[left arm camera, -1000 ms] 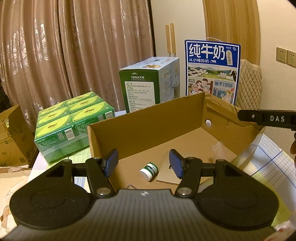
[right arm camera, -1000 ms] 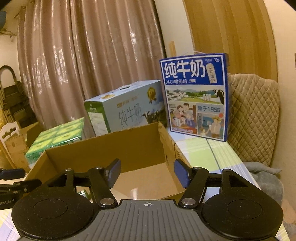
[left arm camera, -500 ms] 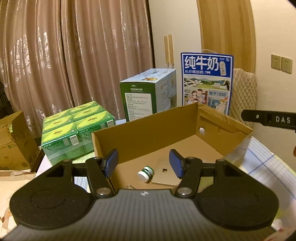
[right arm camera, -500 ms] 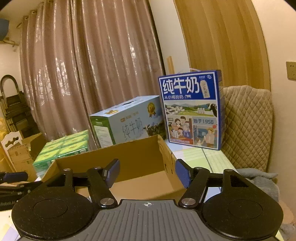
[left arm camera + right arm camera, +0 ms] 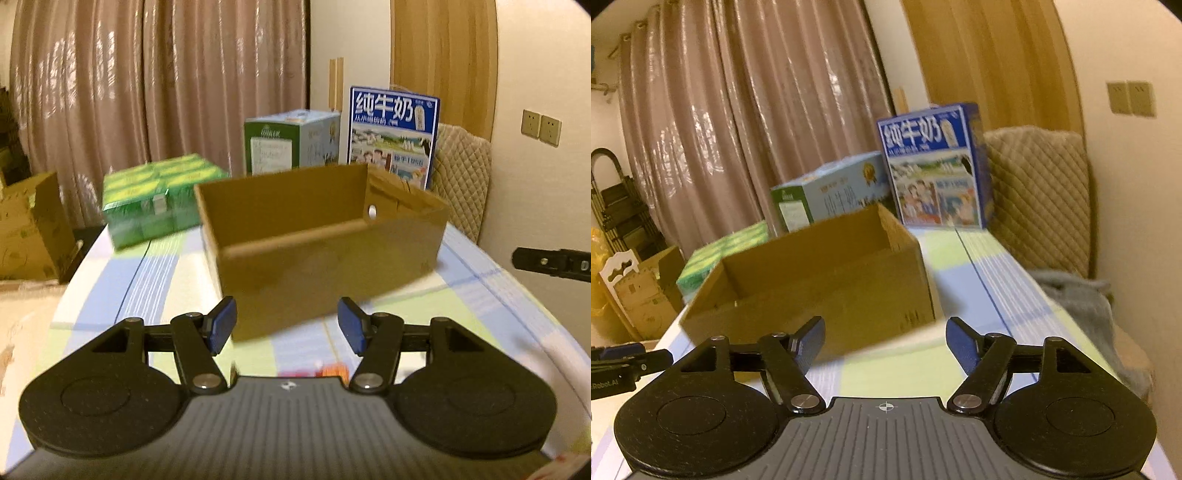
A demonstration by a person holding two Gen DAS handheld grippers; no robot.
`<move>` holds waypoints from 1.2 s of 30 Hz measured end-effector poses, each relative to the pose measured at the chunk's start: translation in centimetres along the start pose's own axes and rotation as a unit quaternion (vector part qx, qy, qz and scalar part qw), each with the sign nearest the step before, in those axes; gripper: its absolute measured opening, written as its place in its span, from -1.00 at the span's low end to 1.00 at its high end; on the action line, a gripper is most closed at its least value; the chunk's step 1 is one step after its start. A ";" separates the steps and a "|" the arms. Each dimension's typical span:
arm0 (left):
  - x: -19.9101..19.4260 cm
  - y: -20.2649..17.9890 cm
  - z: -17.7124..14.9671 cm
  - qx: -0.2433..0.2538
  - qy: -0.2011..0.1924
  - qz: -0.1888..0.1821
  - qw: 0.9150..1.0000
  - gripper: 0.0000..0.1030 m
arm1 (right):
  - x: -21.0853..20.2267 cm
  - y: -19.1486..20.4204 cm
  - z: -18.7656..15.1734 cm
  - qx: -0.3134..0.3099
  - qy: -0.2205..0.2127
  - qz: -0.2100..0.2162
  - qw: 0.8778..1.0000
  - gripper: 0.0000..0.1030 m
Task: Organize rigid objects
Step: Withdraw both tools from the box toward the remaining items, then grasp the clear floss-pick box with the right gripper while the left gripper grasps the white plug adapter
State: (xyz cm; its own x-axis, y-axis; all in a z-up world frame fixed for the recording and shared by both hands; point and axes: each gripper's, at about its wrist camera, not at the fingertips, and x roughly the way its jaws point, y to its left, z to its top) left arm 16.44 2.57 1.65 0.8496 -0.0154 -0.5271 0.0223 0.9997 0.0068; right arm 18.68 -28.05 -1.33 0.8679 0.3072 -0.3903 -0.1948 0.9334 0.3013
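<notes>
The open cardboard box [image 5: 332,254] sits on the checked tablecloth [image 5: 155,273], ahead of both grippers and apart from them. Its long axis runs across the left wrist view, and one long outer wall faces that camera. In the right wrist view the box [image 5: 827,291] is seen corner-on, its long side slanting away to the left. It is plain brown, open on top, with a round hole in the far right end wall. The near wall hides the floor of the box in both views, so whatever is inside cannot be seen, and both pictures are blurred.

The left gripper [image 5: 288,325] has its blue pads apart with nothing between them. The right gripper [image 5: 884,345] stands wider; its jaws have just been opening, and nothing is between them either.

Behind the box a pack of green cartons [image 5: 155,195] lies at the left, a green and white carton [image 5: 291,140] stands in the middle, and a blue milk carton [image 5: 393,133] stands upright at the right. Small red and orange things [image 5: 325,369] near the left gripper's body are mostly hidden and too blurred to tell.
</notes>
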 end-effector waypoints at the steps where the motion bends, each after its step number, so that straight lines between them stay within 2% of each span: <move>1: -0.4 0.0 -0.8 -0.001 0.004 0.003 1.000 0.08 | -0.8 -0.2 -0.7 0.007 0.008 0.003 1.000 0.39; 8: -3.0 0.7 -5.5 -0.002 0.022 0.022 1.000 0.11 | -4.0 -0.7 -3.5 0.038 0.037 0.009 0.999 0.53; 13: -3.5 1.7 -7.9 -0.017 0.035 0.027 0.999 0.12 | -4.2 -0.2 -4.8 0.048 0.058 0.017 0.997 0.61; 27: -1.6 1.9 -8.4 -0.024 0.052 0.018 0.998 0.13 | -1.4 1.2 -6.4 0.028 0.092 0.012 0.995 0.77; 31: -1.3 1.6 -8.3 -0.021 0.051 0.014 0.998 0.13 | -0.5 0.7 -6.6 0.049 0.100 0.007 0.994 0.81; 36: -1.0 1.4 -8.1 -0.023 0.048 0.007 0.999 0.14 | 1.0 -0.8 -6.8 0.108 0.121 0.002 0.987 0.82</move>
State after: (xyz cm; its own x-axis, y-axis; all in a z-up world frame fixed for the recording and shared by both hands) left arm 11.39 4.10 -4.68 0.7955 -0.0011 -0.6060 -0.0155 0.9996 -0.0222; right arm 16.55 -27.19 -7.88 0.7279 0.3699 -0.5773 -0.0737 0.8793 0.4705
